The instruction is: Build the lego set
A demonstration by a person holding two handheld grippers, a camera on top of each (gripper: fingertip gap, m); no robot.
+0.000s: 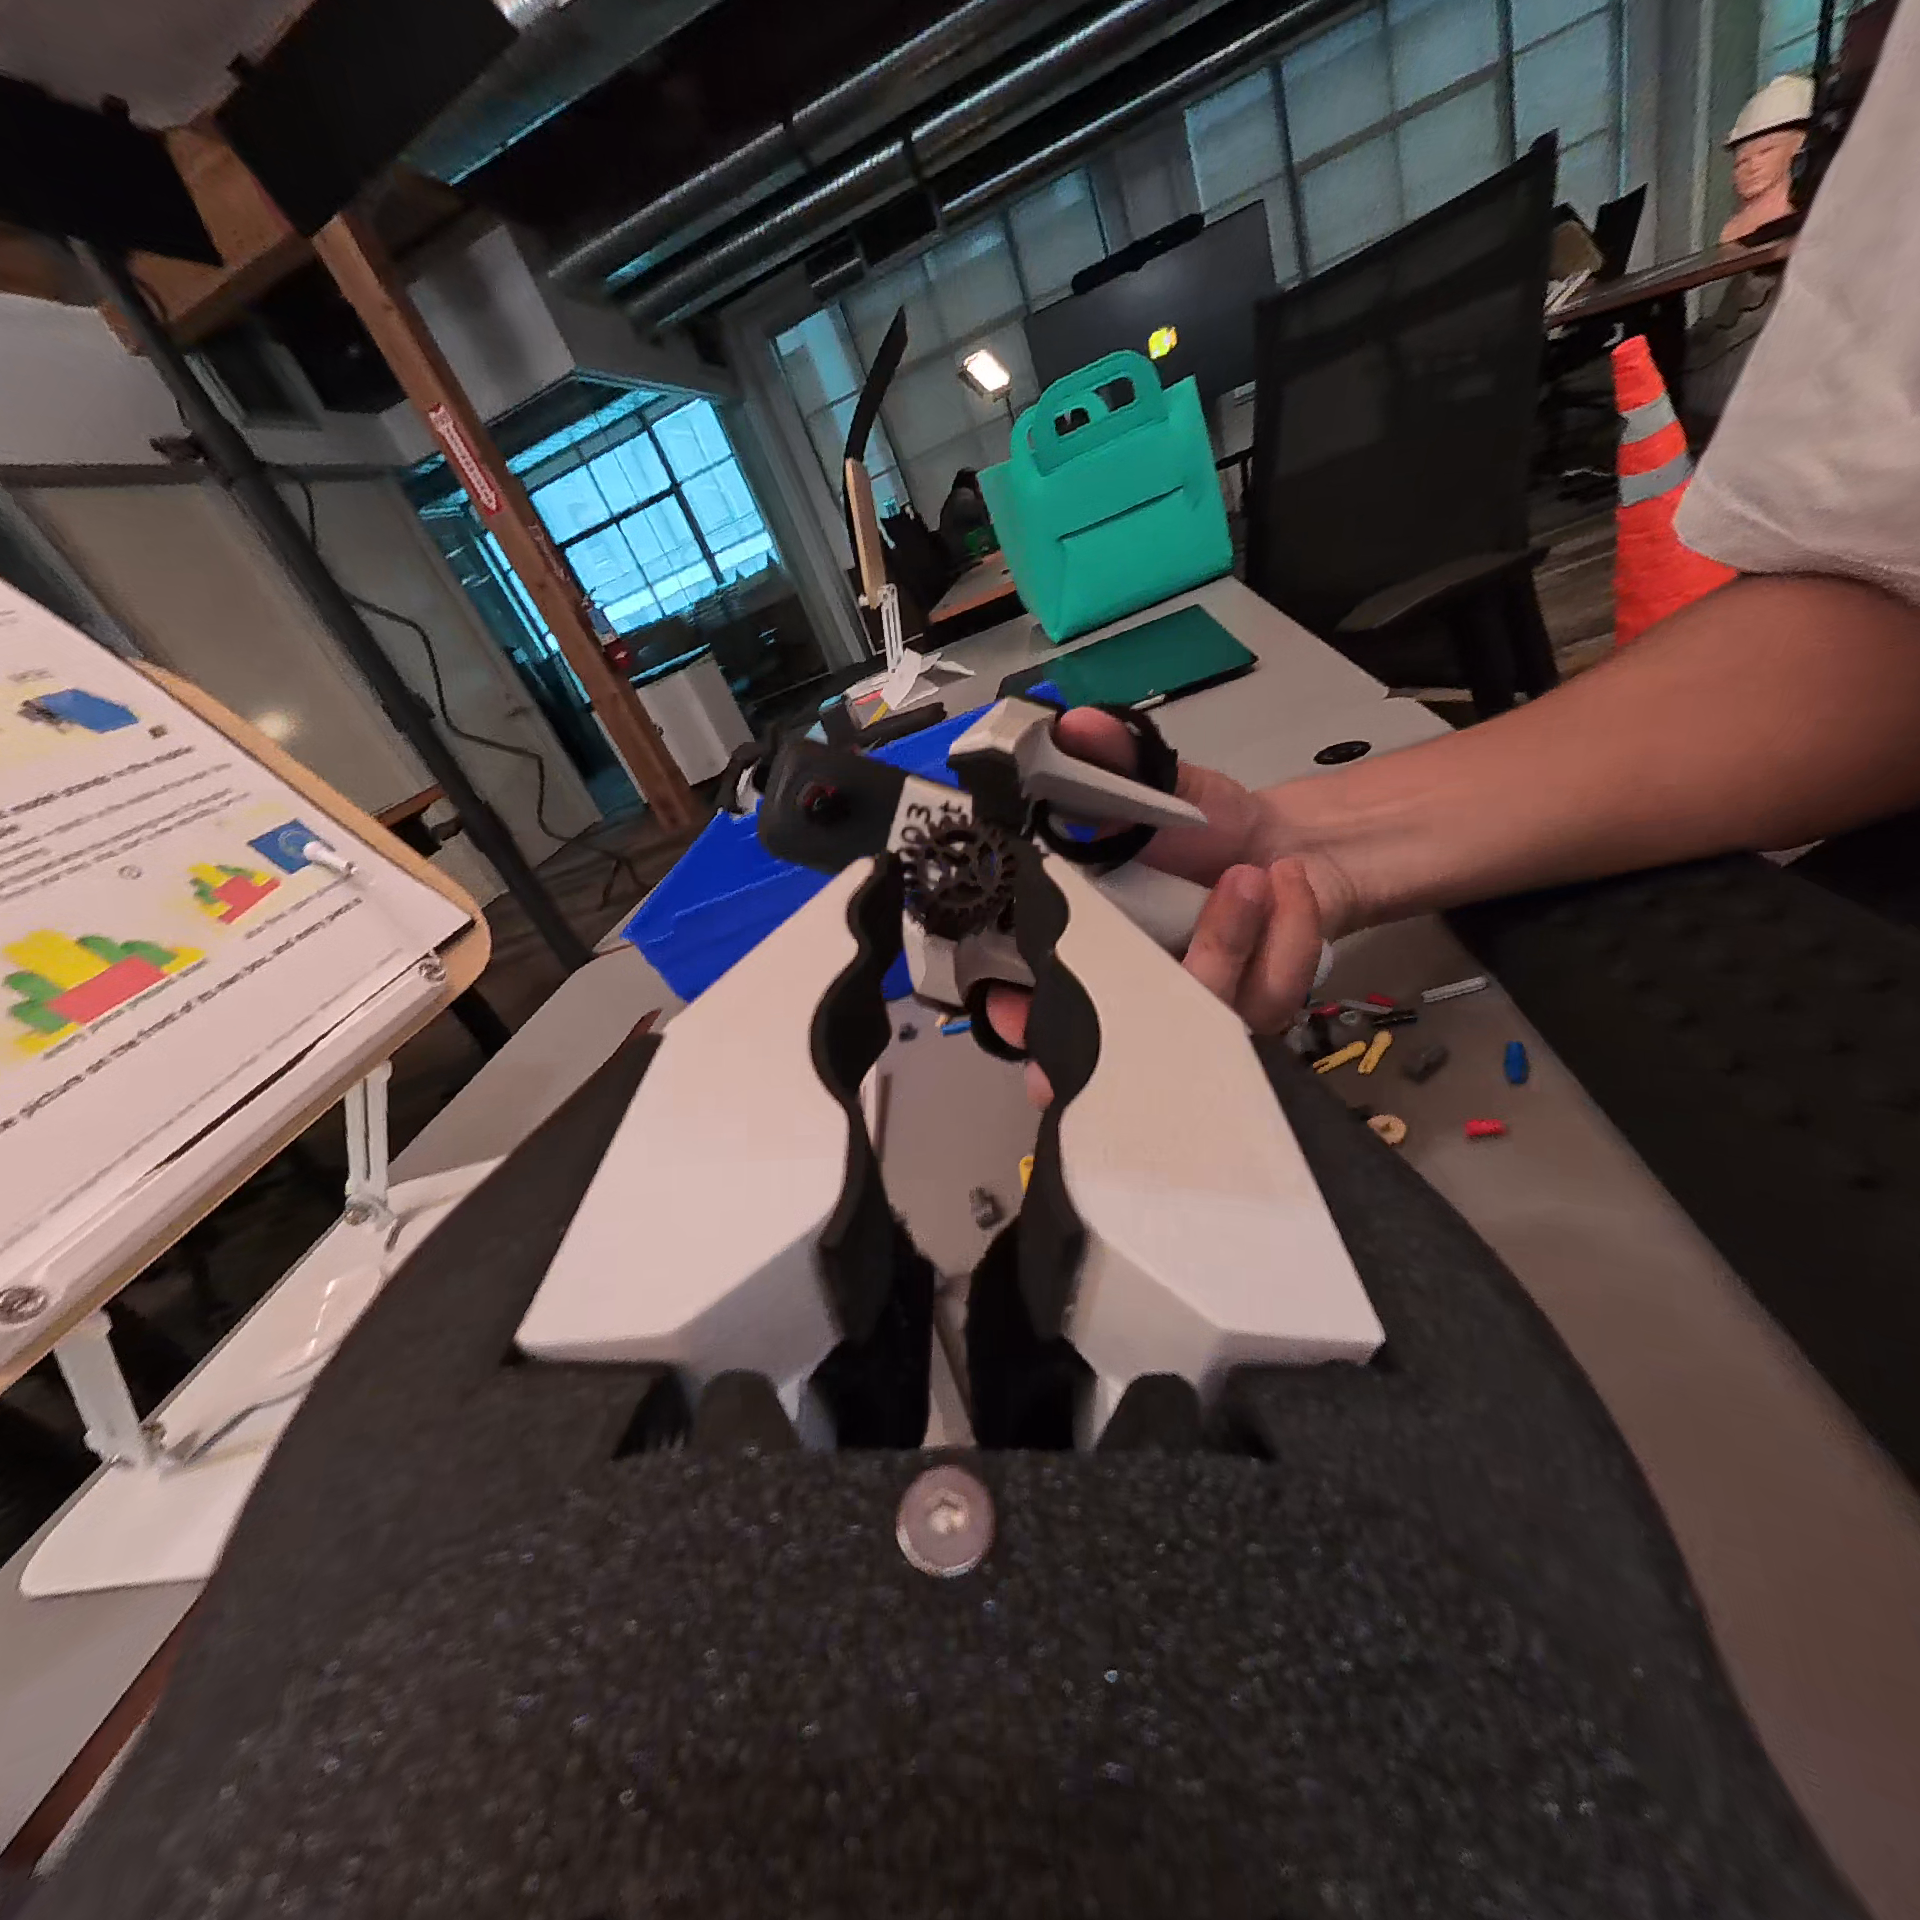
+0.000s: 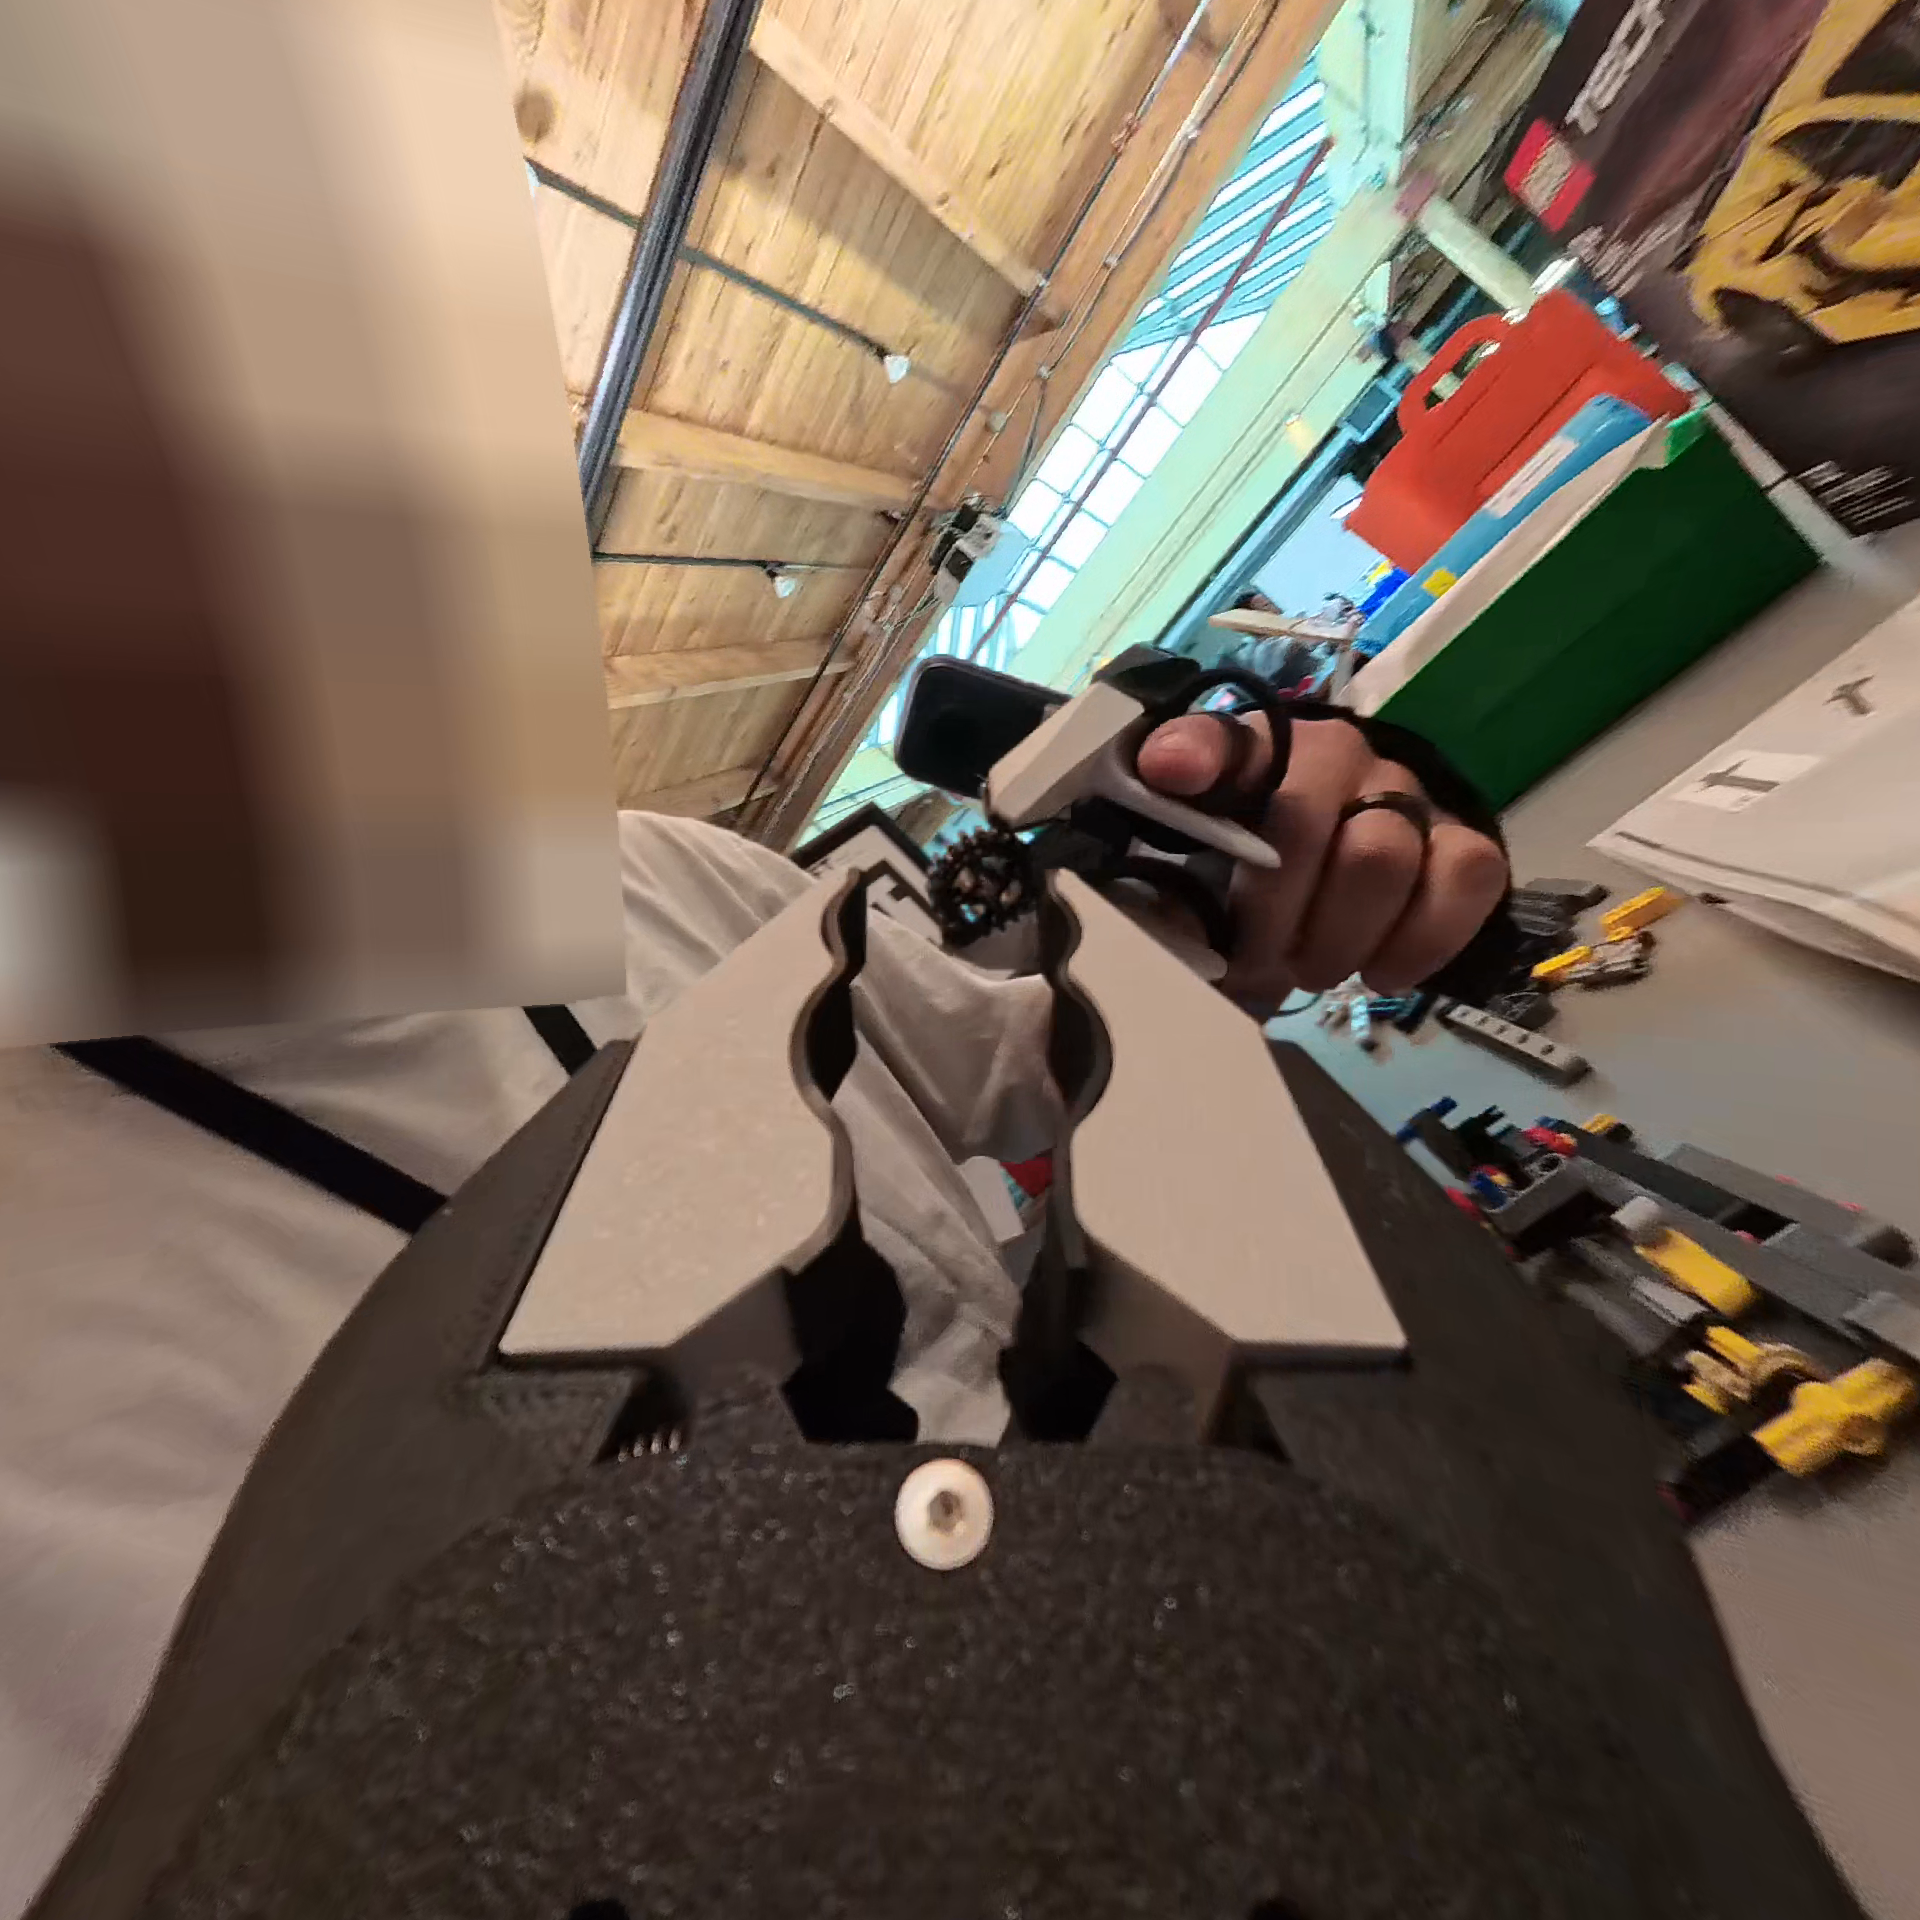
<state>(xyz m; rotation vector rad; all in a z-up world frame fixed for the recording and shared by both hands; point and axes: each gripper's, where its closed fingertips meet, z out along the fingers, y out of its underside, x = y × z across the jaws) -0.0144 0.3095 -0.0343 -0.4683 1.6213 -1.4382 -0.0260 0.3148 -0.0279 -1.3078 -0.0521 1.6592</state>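
Note:
A small black gear (image 1: 956, 878) sits between the tips of my left gripper (image 1: 961, 883), whose black wavy pads close on its toothed rim. It is held in the air above the table. My right gripper (image 2: 951, 894) faces the left one, tip to tip, with its jaws apart. The gear (image 2: 977, 883) lies near its right pad, and a gap shows on the left side. A grey finger (image 1: 1039, 753) of the right gripper shows just above the gear in the left wrist view. A finger (image 2: 1049, 769) of the left gripper touches the gear's top in the right wrist view.
An instruction sheet (image 1: 208, 935) stands on a stand at the left, with a blue bin (image 1: 748, 894) behind the grippers. Loose pieces (image 1: 1382, 1049) lie on the grey table. A part-built grey and yellow model (image 2: 1683, 1257), a green bin (image 2: 1610, 623) and papers (image 2: 1818, 831) are at the right. Left and right tips are no more than a few centimetres apart.

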